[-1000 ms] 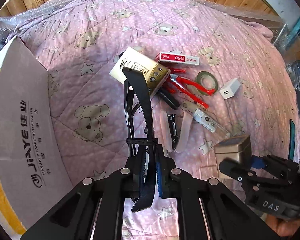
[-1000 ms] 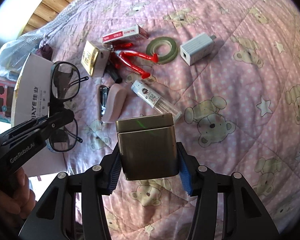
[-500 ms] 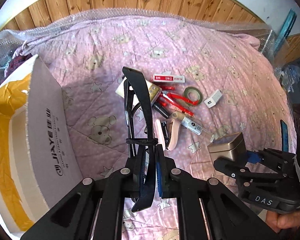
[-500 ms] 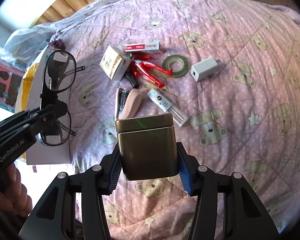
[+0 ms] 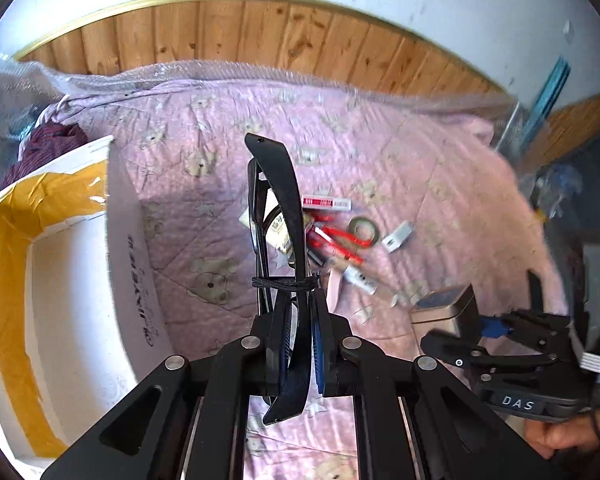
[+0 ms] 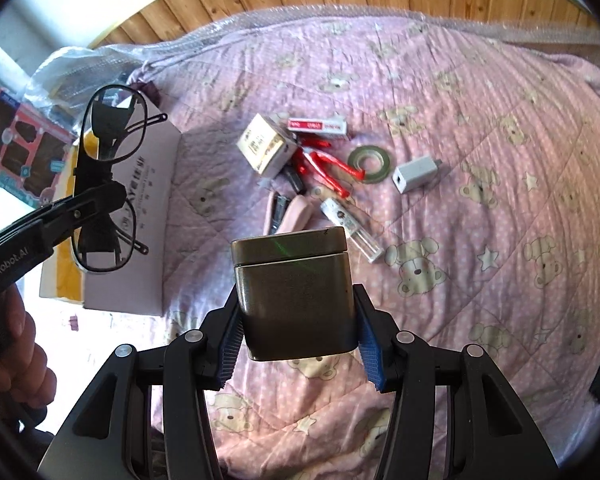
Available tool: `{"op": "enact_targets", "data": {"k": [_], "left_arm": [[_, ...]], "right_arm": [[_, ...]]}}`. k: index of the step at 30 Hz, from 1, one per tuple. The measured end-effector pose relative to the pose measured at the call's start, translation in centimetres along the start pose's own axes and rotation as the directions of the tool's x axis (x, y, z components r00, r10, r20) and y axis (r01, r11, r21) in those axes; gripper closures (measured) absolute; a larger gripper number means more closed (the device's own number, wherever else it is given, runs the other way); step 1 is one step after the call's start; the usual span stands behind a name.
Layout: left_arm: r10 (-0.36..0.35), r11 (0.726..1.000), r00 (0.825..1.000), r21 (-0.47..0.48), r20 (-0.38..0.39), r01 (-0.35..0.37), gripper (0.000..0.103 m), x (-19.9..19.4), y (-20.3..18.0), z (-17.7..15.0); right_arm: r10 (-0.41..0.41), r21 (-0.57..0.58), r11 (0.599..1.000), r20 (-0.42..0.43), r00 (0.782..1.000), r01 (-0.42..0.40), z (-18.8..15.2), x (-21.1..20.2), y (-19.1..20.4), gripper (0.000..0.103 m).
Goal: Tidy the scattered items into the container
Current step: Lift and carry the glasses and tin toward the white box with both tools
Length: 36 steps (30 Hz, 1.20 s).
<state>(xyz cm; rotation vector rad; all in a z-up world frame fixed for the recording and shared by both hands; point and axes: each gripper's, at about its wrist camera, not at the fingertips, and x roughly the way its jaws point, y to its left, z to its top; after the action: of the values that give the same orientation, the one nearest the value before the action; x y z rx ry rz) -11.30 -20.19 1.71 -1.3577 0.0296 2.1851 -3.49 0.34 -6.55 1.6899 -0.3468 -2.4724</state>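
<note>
The left gripper (image 5: 298, 344) is clamping black glasses (image 6: 108, 184) in the air beside the white cardboard box (image 5: 128, 264), whose visible inside is showing nothing but yellow tape. The right gripper (image 6: 298, 344) is squeezing a metal tin (image 6: 296, 292), lid on, above the pink quilt (image 6: 480, 160). Red pliers (image 6: 324, 168), a tape roll (image 6: 370, 159) and a white charger (image 6: 416, 174) are lying scattered there, well apart from the box.

Right hand-held gripper (image 6: 298, 340) clamps a metal tin (image 6: 296, 296) above the quilt (image 6: 480, 160).

Pink quilted bed (image 6: 480, 152) carries box (image 6: 140, 216), scattered clutter (image 6: 320, 168)
</note>
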Motion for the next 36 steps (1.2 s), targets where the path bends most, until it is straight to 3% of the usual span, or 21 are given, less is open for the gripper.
{"op": "enact_targets", "data": {"k": [4, 18, 36], "left_arm": [[-0.022, 1.0, 1.0, -0.014, 0.002, 0.022, 0.093, -1.9, 1.1, -0.3], [0.026, 0.999, 0.999, -0.019, 0.035, -0.026, 0.093, -6.5, 1.8, -1.8], [0.061, 0.993, 0.994, -0.11, 0.091, -0.05, 0.093, -10.7, 5.4, -2.6]], "right_arm": [[0.01, -0.025, 1.0, 0.021, 1.0, -0.01, 0.4, -1.2, 1.3, 0.05], [0.043, -0.131, 0.991, 0.044, 0.998, -0.037, 1.9, -3.5, 5.7, 0.05], [0.11, -0.303, 0.949, 0.052, 0.993, -0.089, 5.3, -5.2, 12.8, 0.05]]}}
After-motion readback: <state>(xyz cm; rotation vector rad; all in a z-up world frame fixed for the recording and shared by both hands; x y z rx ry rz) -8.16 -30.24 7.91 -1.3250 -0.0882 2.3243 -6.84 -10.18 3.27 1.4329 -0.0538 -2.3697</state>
